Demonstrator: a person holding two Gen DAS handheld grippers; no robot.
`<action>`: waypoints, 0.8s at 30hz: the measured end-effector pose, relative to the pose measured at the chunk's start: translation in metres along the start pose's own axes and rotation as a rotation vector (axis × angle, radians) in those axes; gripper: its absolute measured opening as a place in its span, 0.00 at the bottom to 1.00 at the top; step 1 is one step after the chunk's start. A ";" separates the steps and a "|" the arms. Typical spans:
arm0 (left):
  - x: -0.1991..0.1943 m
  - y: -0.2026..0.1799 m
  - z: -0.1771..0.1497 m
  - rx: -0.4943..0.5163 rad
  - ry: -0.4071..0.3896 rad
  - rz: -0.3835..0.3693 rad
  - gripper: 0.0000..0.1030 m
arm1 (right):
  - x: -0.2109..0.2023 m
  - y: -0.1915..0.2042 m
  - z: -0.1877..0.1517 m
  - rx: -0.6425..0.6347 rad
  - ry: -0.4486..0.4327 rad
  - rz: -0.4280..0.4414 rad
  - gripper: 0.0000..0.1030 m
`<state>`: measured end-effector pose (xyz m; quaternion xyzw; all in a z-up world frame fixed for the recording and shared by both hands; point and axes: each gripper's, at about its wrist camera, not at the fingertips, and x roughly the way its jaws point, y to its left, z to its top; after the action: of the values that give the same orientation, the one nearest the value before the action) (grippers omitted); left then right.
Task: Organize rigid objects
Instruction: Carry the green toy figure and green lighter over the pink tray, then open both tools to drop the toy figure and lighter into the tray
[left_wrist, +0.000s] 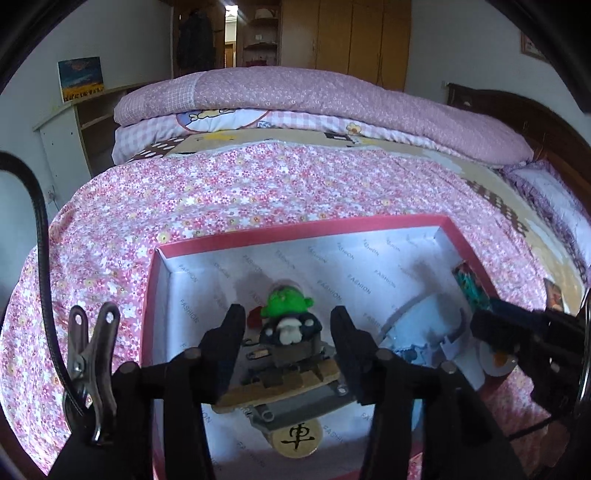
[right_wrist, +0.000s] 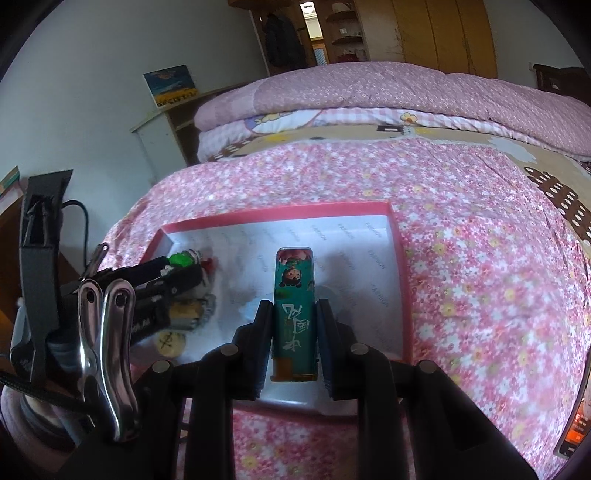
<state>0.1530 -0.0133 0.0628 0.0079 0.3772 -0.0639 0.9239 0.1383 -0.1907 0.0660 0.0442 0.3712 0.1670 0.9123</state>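
Pink flowery bedding (left_wrist: 221, 192) covers the bed in the left wrist view, and a folded pink quilt (left_wrist: 314, 96) lies farther back. On the bedding sits a red box (left_wrist: 295, 229) with white paper inside. The left gripper (left_wrist: 288, 325) is partly open, and its fingers stand on either side of a little toy with a green head (left_wrist: 286, 301) without pressing on it. The toy sits on a grey and tan block (left_wrist: 291, 384), and it is hard to tell what that block is. A round wooden piece with a black sign (left_wrist: 297, 437) peeks out below it, partly covered. On the right, the other gripper blocks part of the box, and a pale blue thing (left_wrist: 424, 325) there is too blurry to name. In the right wrist view, the same bedding (right_wrist: 480, 258) and box (right_wrist: 280, 216) show. The right gripper (right_wrist: 294, 328) squeezes a tall green tin with a cartoon picture (right_wrist: 294, 302), held over the box. The left gripper (right_wrist: 162, 291) hides most of the toy (right_wrist: 181, 258) at the box's left side.
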 end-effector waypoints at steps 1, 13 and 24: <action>0.002 0.000 -0.001 0.000 0.007 -0.001 0.50 | 0.002 -0.002 0.001 0.003 0.001 -0.004 0.24; 0.001 0.007 -0.007 -0.051 0.024 -0.006 0.52 | 0.017 -0.003 0.007 -0.007 0.003 -0.024 0.24; -0.013 0.007 -0.011 -0.073 0.025 -0.021 0.52 | 0.003 0.007 0.007 -0.031 -0.046 -0.010 0.47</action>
<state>0.1375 -0.0047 0.0637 -0.0292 0.3908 -0.0595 0.9181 0.1436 -0.1827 0.0705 0.0322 0.3477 0.1672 0.9220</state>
